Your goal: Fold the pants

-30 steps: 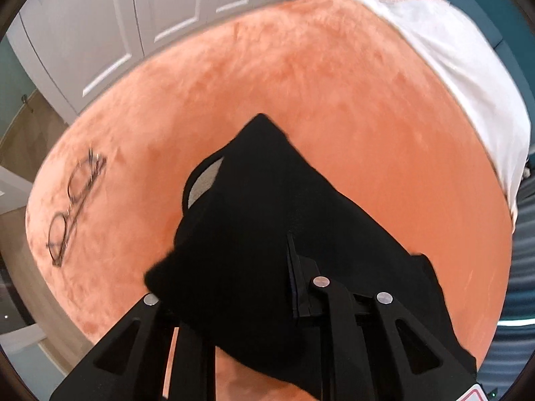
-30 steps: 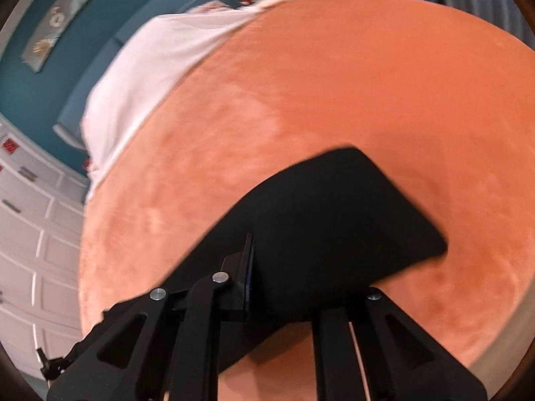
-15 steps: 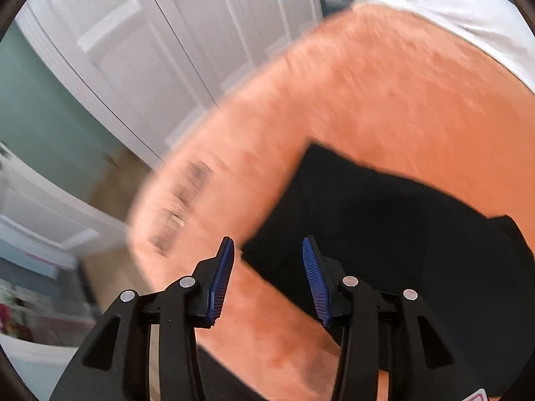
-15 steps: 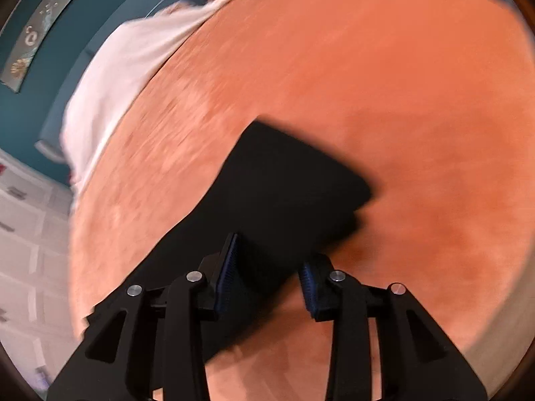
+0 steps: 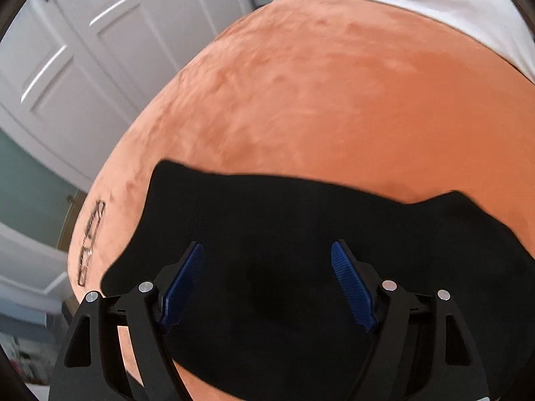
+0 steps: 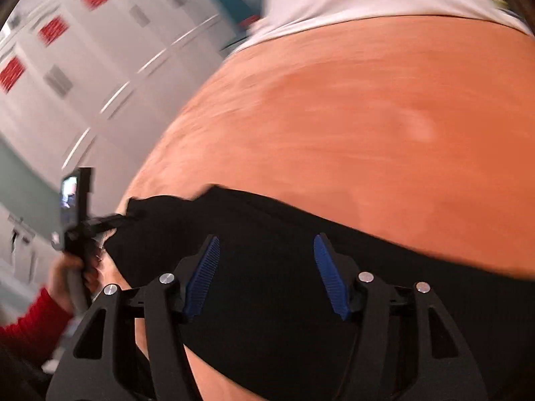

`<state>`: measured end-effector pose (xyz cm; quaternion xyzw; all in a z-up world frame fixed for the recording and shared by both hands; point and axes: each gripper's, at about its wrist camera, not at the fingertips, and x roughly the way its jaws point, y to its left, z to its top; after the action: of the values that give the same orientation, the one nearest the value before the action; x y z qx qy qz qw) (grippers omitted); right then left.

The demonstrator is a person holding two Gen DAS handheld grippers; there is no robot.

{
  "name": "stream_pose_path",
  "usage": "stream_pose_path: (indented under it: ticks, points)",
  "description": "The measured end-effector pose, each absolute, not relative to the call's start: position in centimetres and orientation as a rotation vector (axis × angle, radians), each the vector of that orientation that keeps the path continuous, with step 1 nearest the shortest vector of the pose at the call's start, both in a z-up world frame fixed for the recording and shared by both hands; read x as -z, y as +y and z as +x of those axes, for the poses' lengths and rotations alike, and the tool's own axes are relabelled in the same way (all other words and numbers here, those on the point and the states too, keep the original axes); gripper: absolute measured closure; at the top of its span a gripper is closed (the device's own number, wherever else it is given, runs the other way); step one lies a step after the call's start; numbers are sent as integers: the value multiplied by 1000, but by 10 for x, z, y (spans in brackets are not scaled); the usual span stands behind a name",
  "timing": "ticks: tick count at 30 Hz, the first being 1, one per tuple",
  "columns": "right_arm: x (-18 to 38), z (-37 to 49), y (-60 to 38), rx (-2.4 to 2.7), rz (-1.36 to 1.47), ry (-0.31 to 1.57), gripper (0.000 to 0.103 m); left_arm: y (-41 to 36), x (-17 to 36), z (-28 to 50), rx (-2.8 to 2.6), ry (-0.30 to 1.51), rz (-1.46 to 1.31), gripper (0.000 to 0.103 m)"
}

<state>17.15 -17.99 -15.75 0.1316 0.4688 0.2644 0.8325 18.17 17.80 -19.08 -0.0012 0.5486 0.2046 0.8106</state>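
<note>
Black pants lie under both claws, L & R; jaws just opened, gripping nothing.

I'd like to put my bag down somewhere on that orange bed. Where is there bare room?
The widest free patch is the orange blanket between the black pants and the white sheet. It is crowded near the front edge: the pants sprawl there under both open grippers, and a pair of glasses lies to their left by the blanket's edge.
</note>
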Motion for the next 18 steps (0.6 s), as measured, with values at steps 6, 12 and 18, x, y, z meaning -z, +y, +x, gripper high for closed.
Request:
stream_pose_path:
  ticks: [6, 12, 18]
  points:
    - [205, 282, -47, -643, 156, 1176, 48, 209, 214, 169, -471, 1188, 1, 28]
    - [237, 263, 27, -643, -280, 1205, 98, 224, 226, 172, -456, 1156, 27, 23]
    - [255, 306, 20, -571, -153, 1214, 95, 229, 236, 186, -517, 1119, 58, 7]
